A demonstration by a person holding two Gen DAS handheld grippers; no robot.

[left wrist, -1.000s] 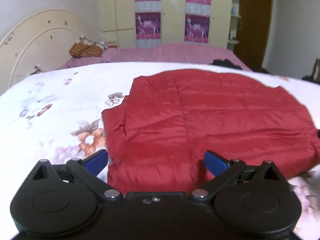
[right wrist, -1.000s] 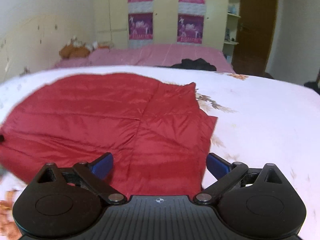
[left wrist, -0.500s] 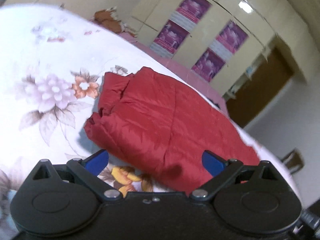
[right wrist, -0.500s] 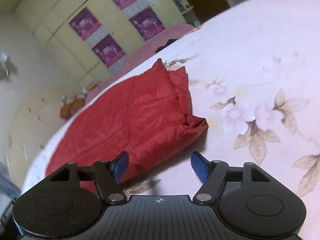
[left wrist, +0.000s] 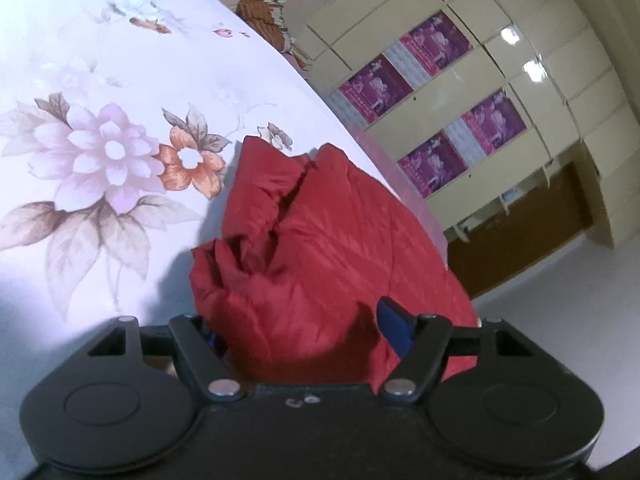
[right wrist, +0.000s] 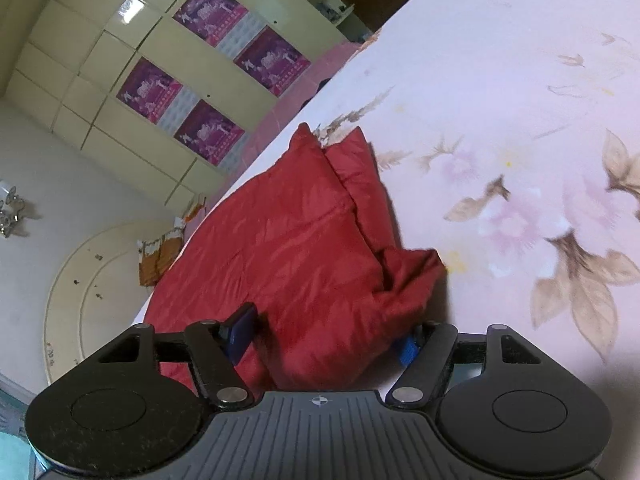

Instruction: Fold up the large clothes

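Note:
A red padded jacket (left wrist: 332,248) lies folded on a floral bed sheet (left wrist: 100,80). My left gripper (left wrist: 303,332) is at its near left corner, rolled on its side. Its jaws are closing with the bunched corner between them. The blue right pad (left wrist: 394,328) lies against the fabric, and the other pad is hidden behind it. In the right wrist view the jacket (right wrist: 300,248) fills the space between the jaws of my right gripper (right wrist: 324,338), which is shut on the near right corner. One blue pad (right wrist: 240,332) presses into the cloth.
The bed sheet (right wrist: 520,120) spreads wide on both outer sides of the jacket. Behind it stand a cream wardrobe with purple posters (left wrist: 432,92), a brown door (left wrist: 532,236) and a round headboard (right wrist: 100,280). Orange-brown items (left wrist: 260,20) sit at the far edge.
Both grippers rolled sideways and dropped onto the jacket's near corners. Their jaws narrowed from wide open around the fabric, and the corners now bunch up between the pads.

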